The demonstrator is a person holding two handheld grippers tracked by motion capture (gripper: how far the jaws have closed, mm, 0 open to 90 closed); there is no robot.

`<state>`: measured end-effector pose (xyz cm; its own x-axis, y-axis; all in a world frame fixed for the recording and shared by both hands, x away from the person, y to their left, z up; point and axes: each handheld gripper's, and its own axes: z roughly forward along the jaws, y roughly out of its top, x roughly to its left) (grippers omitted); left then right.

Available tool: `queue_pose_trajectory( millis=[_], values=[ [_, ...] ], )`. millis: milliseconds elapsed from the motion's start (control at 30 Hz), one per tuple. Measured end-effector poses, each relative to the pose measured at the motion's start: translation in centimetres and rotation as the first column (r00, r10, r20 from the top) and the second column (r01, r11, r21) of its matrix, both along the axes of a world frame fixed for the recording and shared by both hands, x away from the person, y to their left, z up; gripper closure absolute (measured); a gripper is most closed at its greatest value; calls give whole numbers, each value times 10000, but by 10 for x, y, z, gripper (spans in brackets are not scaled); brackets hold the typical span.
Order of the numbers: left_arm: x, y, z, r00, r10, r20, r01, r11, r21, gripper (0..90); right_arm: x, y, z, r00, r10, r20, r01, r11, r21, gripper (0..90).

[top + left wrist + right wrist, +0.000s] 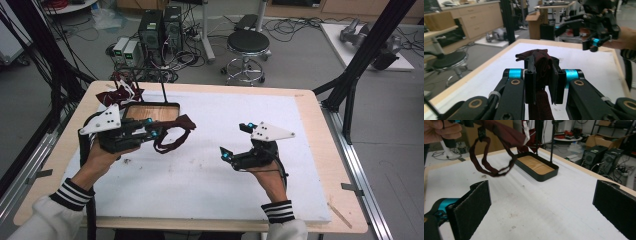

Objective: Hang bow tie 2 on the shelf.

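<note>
Maroon strap [541, 105] bottom-cropped between jaws

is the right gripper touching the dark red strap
Apart. In the right gripper view the right gripper has its jaws wide open over bare white table, while the dark red strap hangs farther off, from the left gripper.

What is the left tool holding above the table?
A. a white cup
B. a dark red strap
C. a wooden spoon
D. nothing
B: the left tool is clamped shut on a dark red strap, whose loop hangs above the white table.
</note>
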<state>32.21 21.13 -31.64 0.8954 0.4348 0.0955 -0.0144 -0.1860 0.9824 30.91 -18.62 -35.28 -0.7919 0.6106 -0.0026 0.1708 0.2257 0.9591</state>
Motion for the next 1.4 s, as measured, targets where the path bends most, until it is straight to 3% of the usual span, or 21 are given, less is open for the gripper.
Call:
queue_pose_trajectory(
  millis=[333, 567, 767, 900, 1067, 1100, 1133, 1167, 1267, 1300, 1367, 1400],
  values=[
    [6, 22, 13, 9932, 1088, 407, -1066, 9930, -511, 773, -13, -22, -7, 9980, -589, 216, 572, 9956, 739, 7],
    [12, 36, 18, 9786, 1959, 626, -1902, 9779, -871, 773, -25, -37, -12, 9910, -1209, 568, 1137, 9867, 1161, 7],
    [20, 47, 21, 9649, 2513, 762, -2420, 9635, -1143, 774, -36, -50, -24, 9854, -1640, 453, 1551, 9753, 1574, 7],
    [24, 51, 22, 9526, 2919, 853, -2810, 9521, -1205, 774, -42, -57, -34, 9809, -1896, 428, 1804, 9702, 1620, 8],
    [29, 56, 24, 9330, 3468, 963, -3305, 9315, -1522, 773, -50, -62, -50, 9790, -2020, 258, 1951, 9668, 1651, 7],
    [29, 56, 24, 9330, 3468, 963, -3305, 9315, -1522, 774, -52, -63, -53, 9781, -2069, 226, 2007, 9662, 1620, 7],
    [30, 58, 24, 9232, 3696, 1050, -3503, 9220, -1651, 774, -54, -63, -56, 9775, -2100, 199, 2041, 9654, 1622, 7],
    [31, 58, 24, 9186, 3796, 1094, -3586, 9174, -1725, 773, -55, -64, -59, 9770, -2125, 188, 2068, 9650, 1610, 7],
    [33, 59, 24, 9076, 4031, 1177, -3812, 9084, -1714, 773, -57, -68, -65, 9735, -2273, 240, 2207, 9621, 1599, 7],
    [33, 59, 24, 9076, 4031, 1177, -3812, 9084, -1714, 773, -58, -69, -66, 9720, -2340, 200, 2277, 9600, 1629, 8],
    [36, 59, 24, 8971, 4246, 1224, -4028, 8996, -1685, 773, -59, -72, -69, 9709, -2387, 214, 2316, 9575, 1722, 7],
    [37, 60, 24, 8961, 4271, 1208, -4056, 8985, -1680, 774, -59, -74, -70, 9697, -2426, 285, 2345, 9571, 1700, 7]
  ],
)
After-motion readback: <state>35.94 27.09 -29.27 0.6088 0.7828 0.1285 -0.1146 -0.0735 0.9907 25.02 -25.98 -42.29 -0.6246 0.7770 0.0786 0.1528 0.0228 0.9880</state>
